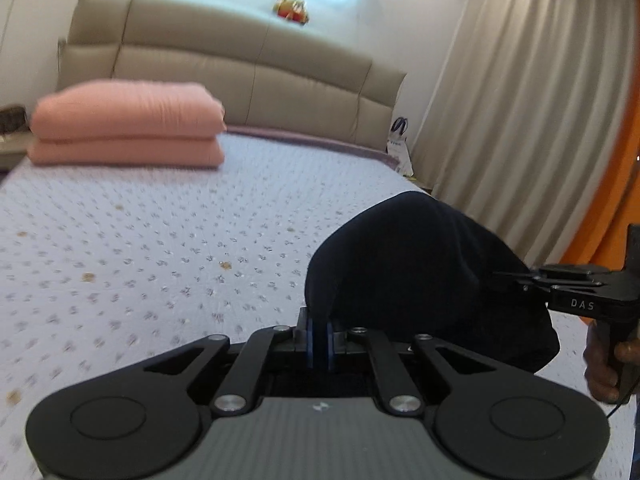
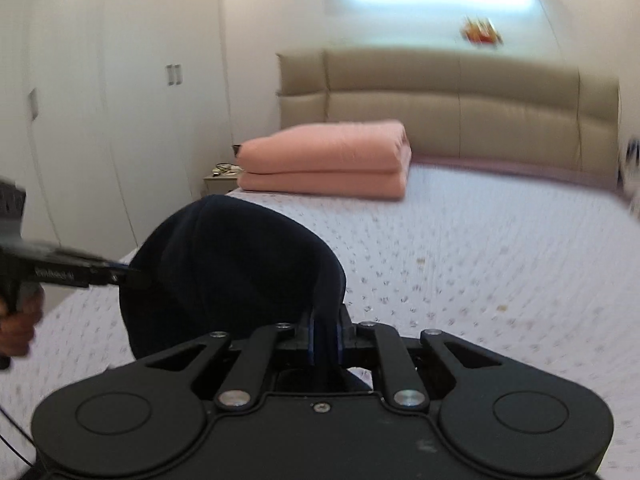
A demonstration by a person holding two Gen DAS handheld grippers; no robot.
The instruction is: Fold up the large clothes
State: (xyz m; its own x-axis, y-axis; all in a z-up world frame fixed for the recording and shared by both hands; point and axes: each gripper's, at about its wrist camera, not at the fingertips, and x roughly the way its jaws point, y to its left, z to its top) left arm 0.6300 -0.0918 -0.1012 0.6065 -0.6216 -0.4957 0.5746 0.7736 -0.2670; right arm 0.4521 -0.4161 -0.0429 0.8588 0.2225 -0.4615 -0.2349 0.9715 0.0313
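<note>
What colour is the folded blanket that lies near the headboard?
The folded blanket is salmon pink, plain with no pattern. It shows best in the right wrist view.

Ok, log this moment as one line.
left gripper: shut on dark garment | right gripper: shut on dark garment | garment lifted above bed | fold: not done

Left gripper pads pinched together on dark cloth; right gripper likewise clamped.

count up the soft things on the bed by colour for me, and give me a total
Pink: 1, the folded pink quilt near the headboard.
Dark navy: 1, the dark garment, pinched by the left gripper and right gripper.
Total: 2
</note>
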